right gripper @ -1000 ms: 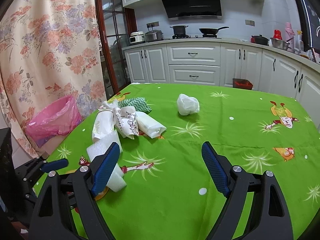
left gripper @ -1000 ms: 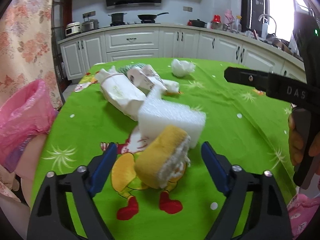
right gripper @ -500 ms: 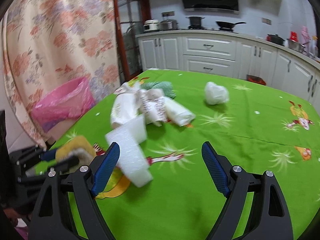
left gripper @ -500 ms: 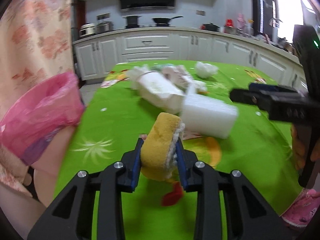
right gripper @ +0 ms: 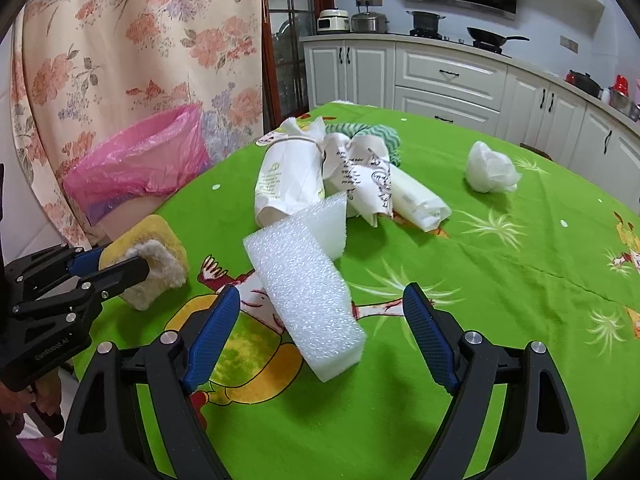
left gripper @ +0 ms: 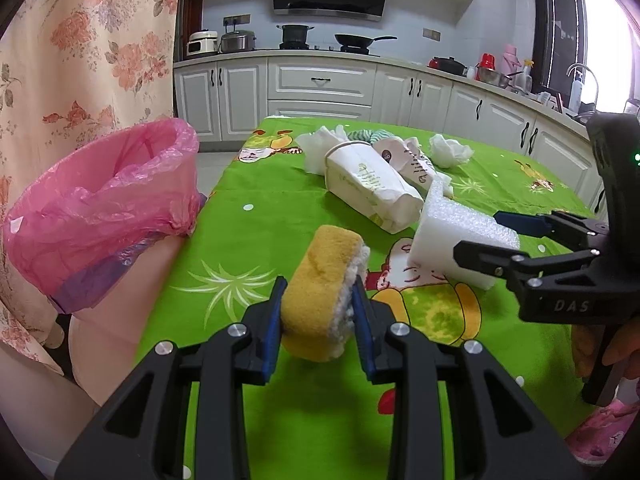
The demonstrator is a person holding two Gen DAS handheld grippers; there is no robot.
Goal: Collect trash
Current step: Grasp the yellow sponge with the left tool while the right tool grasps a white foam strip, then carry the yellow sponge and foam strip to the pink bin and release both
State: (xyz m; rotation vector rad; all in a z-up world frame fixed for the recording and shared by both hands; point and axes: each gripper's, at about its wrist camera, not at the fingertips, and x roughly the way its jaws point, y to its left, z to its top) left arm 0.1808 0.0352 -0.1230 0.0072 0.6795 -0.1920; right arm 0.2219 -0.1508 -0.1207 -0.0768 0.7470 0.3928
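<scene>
My left gripper [left gripper: 318,314] is shut on a yellow sponge [left gripper: 320,284] with a white fleece side and holds it above the green tablecloth [left gripper: 256,248]; the sponge also shows in the right wrist view [right gripper: 154,258]. My right gripper [right gripper: 322,340] is open, its jaws on either side of a white foam block [right gripper: 302,280] that lies on the cloth; the block also shows in the left wrist view [left gripper: 448,236]. A bin lined with a pink bag [left gripper: 104,204] stands off the table's left edge.
A pile of white paper wrappers and cups [right gripper: 320,176] with a green patterned cloth [right gripper: 380,136] lies behind the foam. A crumpled white ball [right gripper: 490,168] sits further right. Kitchen cabinets [right gripper: 448,80] and a floral curtain [right gripper: 120,40] stand beyond.
My left gripper closed on the yellow sponge, lifted it and swung left toward the pink bag. My right gripper moved in around the foam block.
</scene>
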